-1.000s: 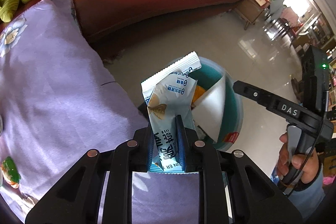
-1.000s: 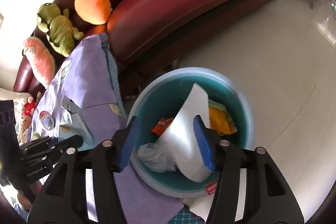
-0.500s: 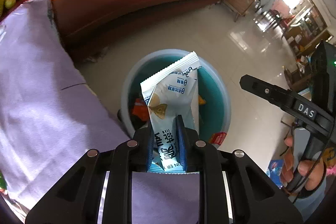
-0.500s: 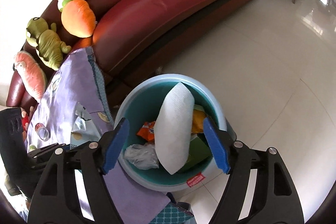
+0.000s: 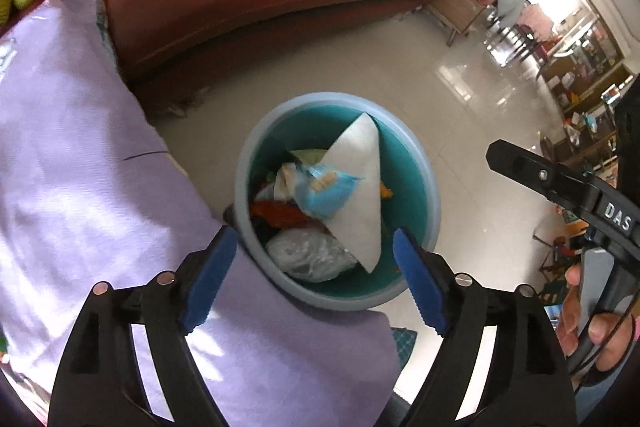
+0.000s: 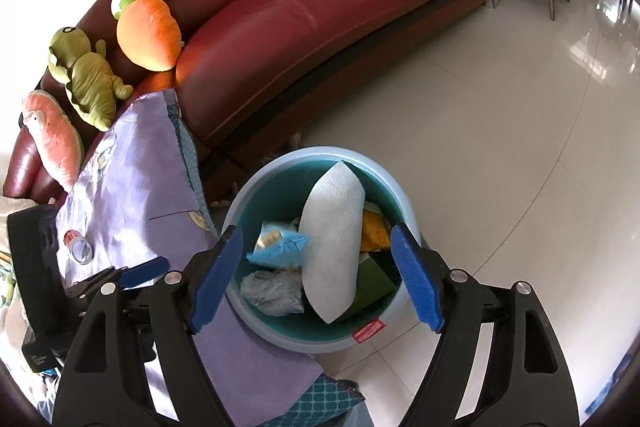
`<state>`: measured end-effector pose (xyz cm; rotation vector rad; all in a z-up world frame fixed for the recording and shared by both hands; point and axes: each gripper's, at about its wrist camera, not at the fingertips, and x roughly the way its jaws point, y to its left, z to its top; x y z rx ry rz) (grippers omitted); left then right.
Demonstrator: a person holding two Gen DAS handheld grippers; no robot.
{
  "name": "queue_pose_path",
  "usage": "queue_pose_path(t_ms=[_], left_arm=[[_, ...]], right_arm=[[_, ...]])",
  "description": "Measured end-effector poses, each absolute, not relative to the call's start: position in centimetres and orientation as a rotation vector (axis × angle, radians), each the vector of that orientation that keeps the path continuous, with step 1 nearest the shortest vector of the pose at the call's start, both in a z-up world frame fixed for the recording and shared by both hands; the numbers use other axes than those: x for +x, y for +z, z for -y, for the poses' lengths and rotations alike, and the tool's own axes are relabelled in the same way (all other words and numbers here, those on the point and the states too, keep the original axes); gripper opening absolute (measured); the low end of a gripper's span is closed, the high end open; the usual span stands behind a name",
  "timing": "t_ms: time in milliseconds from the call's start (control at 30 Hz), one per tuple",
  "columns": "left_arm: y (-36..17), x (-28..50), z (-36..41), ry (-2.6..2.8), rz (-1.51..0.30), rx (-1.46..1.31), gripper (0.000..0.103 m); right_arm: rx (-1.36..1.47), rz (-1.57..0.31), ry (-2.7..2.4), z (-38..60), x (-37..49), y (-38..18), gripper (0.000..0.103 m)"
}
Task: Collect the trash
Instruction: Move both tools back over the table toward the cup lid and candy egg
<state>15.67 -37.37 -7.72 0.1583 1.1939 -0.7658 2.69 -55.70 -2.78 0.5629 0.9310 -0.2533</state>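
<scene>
Only writing I could read was "DAS" on the black right gripper [image 5: 520, 163], held in a hand [image 5: 592, 323] off to the side. The left gripper [image 5: 316, 275] pointed steeply down over the round teal plastic trash bin [image 5: 424, 163], its jaws just sprung wide with nothing between them. The light-blue snack wrapper [image 5: 324, 191] lay in the bin against a white paper towel [image 5: 360, 195], and the right gripper's jaws had been opening too, empty.
</scene>
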Motion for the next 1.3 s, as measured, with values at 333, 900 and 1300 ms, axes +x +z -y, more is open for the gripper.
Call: queue_pose_path(t_ms=[333,900,1300], left_arm=[[-5.7,15.2,32.5,-0.717,-1.148,0.131,0.087],[-3.5,15.2,20.1,-0.598,-1.088,0.021,0.088],[-3.2,16.3,8.0,-0.447,-1.052,-0.051,0.089]], right_arm=[[0.507,-0.961,-0.206,52.1,3.4,-1.6,0.074],[0.391,-0.966,-0.089,41.5,5.5,1.6,0.074],[0.263,-1.03,0.036,31.5,8.7,2.0,0.074]])
